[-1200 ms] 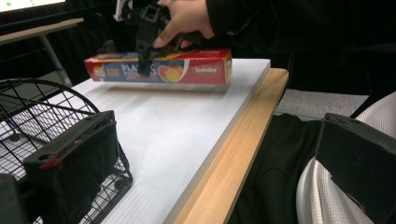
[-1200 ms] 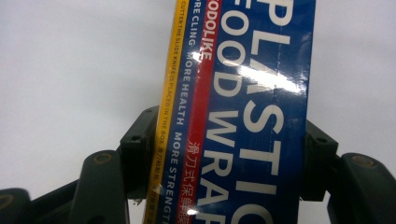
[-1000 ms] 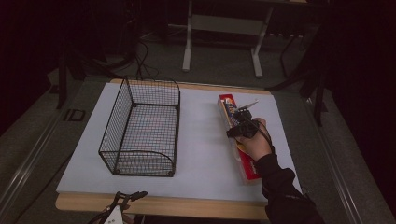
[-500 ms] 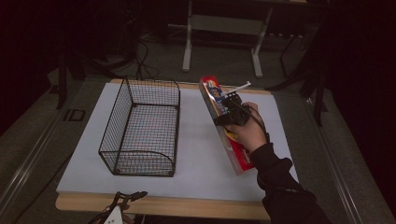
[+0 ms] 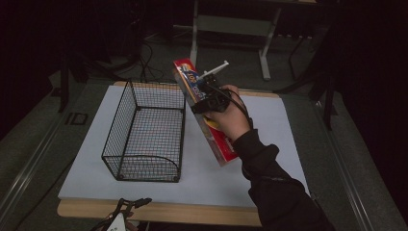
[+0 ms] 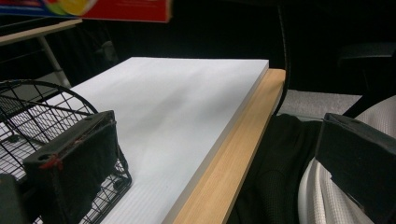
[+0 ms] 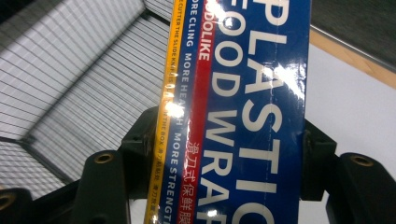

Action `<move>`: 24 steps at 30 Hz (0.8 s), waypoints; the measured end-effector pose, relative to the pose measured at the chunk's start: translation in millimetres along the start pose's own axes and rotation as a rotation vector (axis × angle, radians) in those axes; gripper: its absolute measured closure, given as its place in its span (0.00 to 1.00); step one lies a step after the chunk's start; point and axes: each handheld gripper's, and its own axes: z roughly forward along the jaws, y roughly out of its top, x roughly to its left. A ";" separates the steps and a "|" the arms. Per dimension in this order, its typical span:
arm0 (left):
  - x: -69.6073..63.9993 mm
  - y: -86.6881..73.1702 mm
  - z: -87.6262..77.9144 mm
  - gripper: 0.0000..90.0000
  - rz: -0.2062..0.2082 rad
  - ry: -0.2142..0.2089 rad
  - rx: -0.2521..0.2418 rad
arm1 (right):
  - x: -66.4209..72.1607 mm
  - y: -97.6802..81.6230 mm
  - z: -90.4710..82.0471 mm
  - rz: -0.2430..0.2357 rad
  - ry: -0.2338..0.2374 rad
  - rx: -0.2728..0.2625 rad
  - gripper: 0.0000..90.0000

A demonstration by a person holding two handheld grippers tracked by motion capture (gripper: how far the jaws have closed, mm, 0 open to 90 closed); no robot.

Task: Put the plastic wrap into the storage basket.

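Red-and-blue plastic wrap box (image 5: 204, 111) pinched in my right gripper (image 5: 208, 100), lifted off the bench (image 5: 269, 139).

One box, one black wire basket (image 5: 144, 132), one white board on the bench, two grippers. The long, narrow box tilts, far end up, near end low, just right of the basket and above the white board. Its blue face reads "PLASTIC FOOD WRAP" in white, with a red stripe and a yellow edge (image 7: 254, 116). My right fingers (image 7: 105, 186) press against both of its sides. My left gripper (image 5: 120, 219) sits at the near edge of the bench by the basket, its fingers (image 6: 74, 163) spread wide and holding nothing.
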 end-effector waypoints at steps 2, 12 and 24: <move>-0.7 0.4 -0.7 0.00 0.010 0.008 -0.004 | 9.5 8.7 -0.1 -0.019 0.007 -0.009 0.43; -1.2 0.2 -1.5 0.00 0.009 -0.003 0.000 | 55.5 49.5 7.1 -0.055 0.040 -0.063 0.43; -1.3 0.9 -5.7 0.00 0.002 -0.009 -0.019 | 96.1 74.5 49.7 -0.064 0.040 -0.140 0.43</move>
